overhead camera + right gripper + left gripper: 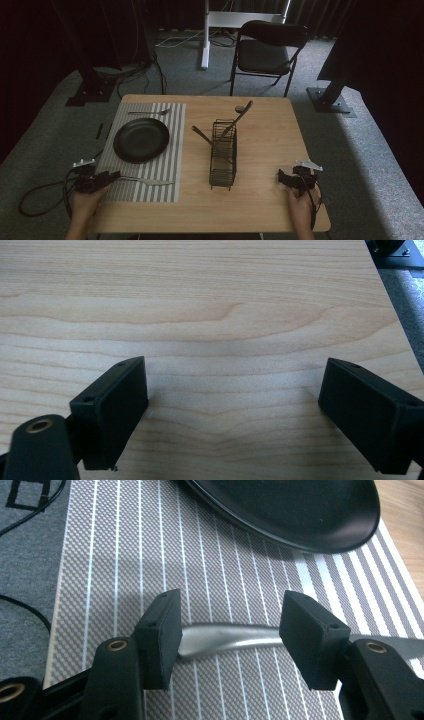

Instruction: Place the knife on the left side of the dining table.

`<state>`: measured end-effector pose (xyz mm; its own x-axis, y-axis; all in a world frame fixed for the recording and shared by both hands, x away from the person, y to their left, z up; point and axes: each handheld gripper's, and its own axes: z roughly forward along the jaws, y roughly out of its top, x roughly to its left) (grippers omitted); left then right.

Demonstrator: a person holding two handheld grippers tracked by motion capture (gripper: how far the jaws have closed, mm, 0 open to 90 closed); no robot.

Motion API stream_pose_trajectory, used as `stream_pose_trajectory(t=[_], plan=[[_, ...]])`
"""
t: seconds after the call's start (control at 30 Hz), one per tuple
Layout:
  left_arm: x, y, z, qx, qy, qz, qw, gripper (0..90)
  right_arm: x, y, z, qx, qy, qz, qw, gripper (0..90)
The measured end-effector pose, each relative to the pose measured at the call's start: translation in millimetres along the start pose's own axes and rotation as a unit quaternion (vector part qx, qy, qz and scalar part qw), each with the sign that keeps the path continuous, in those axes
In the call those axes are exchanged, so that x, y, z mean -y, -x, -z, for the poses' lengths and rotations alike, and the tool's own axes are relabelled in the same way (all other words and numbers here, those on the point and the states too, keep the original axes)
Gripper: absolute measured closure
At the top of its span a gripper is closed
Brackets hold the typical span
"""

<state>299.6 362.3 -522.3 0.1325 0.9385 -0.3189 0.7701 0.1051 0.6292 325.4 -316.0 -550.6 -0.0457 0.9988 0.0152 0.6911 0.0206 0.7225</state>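
Lying on a striped placemat (150, 150) at the table's (260, 200) left half: one black plate (141, 140), a utensil (150, 113) along the far edge, and a silver knife (147, 181) along the near edge. Left gripper (111, 176) sat at the mat's near left corner; the left gripper view showed its jaws spread, one to each side of the knife handle (225, 639), with a gap visible on both sides, and the plate rim (300, 515) just beyond. Whether the pads (162, 635) touched the handle could not be told. A wire caddy (223, 155) stood mid-table, upright, holding dark utensils (240, 116) that leaned out of its top; contents seen in the high view alone. Right gripper (286, 179) rested near the table's near right corner, well apart from the caddy. The right gripper view showed its jaws wide apart over bare wood (225, 330), holding nothing. A folding chair (267, 47) stood beyond the table.
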Motion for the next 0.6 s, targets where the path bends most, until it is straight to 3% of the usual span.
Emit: stream_pose_trajectory(t=[0.43, 0.6], plan=[[21.8, 30.1, 9.0, -0.021, 0.016, -0.062, 0.9978, 36.4, 0.0, 0.0, 0.0, 0.000, 0.000, 0.000, 1.0000, 11.4], [31.7, 38.2, 8.2, -0.017, 0.020, -0.072, 0.9970, 27.3, 0.0, 0.0, 0.0, 0.000, 0.000, 0.000, 1.0000, 11.4]])
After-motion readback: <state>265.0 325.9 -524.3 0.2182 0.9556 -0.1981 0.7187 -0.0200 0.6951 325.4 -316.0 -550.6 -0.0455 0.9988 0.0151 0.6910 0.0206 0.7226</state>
